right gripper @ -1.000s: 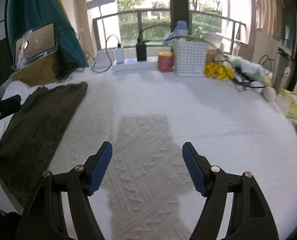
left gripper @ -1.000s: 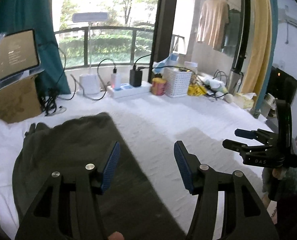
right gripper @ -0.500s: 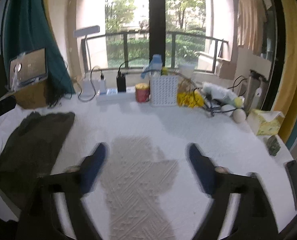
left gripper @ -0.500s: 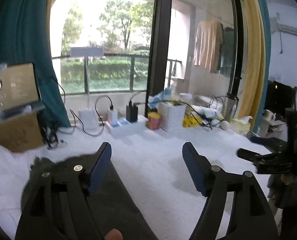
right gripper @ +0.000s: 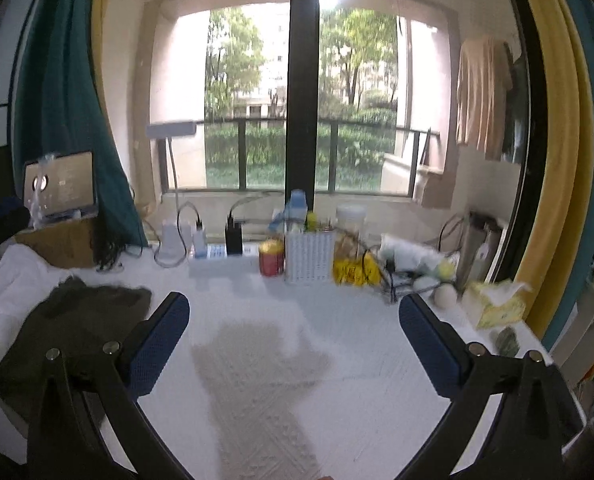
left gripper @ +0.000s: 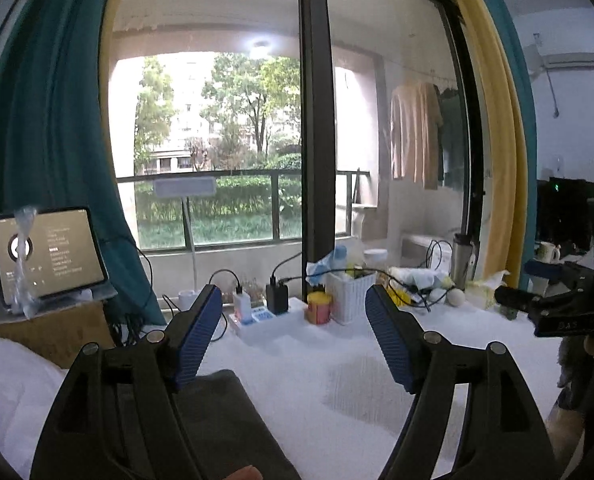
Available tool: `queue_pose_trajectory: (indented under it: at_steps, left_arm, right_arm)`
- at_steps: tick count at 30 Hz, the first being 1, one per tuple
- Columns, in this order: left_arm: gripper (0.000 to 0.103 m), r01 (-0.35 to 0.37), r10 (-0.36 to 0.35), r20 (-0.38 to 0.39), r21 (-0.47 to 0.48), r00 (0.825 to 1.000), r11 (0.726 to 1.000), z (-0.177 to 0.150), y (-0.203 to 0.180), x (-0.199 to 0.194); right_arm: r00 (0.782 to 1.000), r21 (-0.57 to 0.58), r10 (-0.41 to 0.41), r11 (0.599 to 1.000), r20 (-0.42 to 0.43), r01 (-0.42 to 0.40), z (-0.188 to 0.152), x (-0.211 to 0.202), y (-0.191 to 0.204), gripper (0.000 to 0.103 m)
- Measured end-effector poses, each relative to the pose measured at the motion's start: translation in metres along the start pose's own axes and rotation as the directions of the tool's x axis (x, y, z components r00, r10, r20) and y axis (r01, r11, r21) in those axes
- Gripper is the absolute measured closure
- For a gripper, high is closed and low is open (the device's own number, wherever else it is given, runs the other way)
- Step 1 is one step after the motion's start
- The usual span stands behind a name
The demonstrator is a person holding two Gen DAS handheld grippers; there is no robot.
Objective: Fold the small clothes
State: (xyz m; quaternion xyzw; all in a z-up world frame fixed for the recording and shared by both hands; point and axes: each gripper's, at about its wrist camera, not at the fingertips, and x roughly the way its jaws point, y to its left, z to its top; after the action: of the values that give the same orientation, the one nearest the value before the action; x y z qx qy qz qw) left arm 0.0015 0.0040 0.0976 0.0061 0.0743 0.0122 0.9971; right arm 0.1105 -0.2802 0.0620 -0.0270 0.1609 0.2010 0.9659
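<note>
Both grippers hover above a white table, jaws spread and empty. The left gripper (left gripper: 293, 336) has just been opening, nothing between its pads; the right gripper (right gripper: 295, 344) is released too. A dark garment (right gripper: 69, 332) lies flat at the table's left, apparently folded lengthwise, though blur hides its edges. The step seems a pause between folds; next, both must descend to pinch its edge.

One dark garment (right gripper: 69, 328), one tablet (left gripper: 49, 254), one white basket (right gripper: 309, 258)
</note>
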Motion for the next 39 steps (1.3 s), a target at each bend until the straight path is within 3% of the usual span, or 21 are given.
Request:
queue_pose_trajectory:
  at_steps: [3, 12, 18, 23, 28, 39]
  left_arm:
    - [0.026, -0.006, 0.006, 0.011, -0.016, 1.000, 1.000, 0.006, 0.005, -0.006]
    - [0.026, -0.135, 0.138, 0.076, -0.042, 0.987, 0.990, 0.018, 0.028, -0.031]
    - [0.019, -0.147, 0.150, 0.103, -0.036, 0.983, 0.989, 0.016, 0.042, -0.052]
    - [0.019, -0.168, 0.174, 0.109, -0.060, 0.979, 0.984, 0.010, 0.053, -0.062]
    - [0.019, -0.144, 0.154, 0.127, -0.088, 0.980, 0.986, 0.007, 0.064, -0.067]
    - [0.019, -0.159, 0.166, 0.070, -0.103, 0.984, 0.982, -0.002, 0.066, -0.046]
  right_arm:
    - [0.998, 0.003, -0.024, 1.000, 0.054, 0.024, 0.012, -0.015, 0.001, 0.000]
    - [0.985, -0.017, -0.043, 0.999, 0.166, 0.047, 0.039, -0.049, 0.018, 0.000]
    - [0.978, -0.011, -0.011, 1.000, 0.210, 0.014, 0.045, -0.056, 0.032, 0.000]
    - [0.974, -0.017, 0.003, 1.000, 0.229, 0.001, 0.047, -0.059, 0.042, 0.000]
    - [0.970, -0.015, 0.014, 1.000, 0.242, -0.011, 0.043, -0.057, 0.043, 0.000]
    - [0.982, -0.014, 0.022, 1.000, 0.190, -0.019, 0.034, -0.036, 0.038, 0.000]
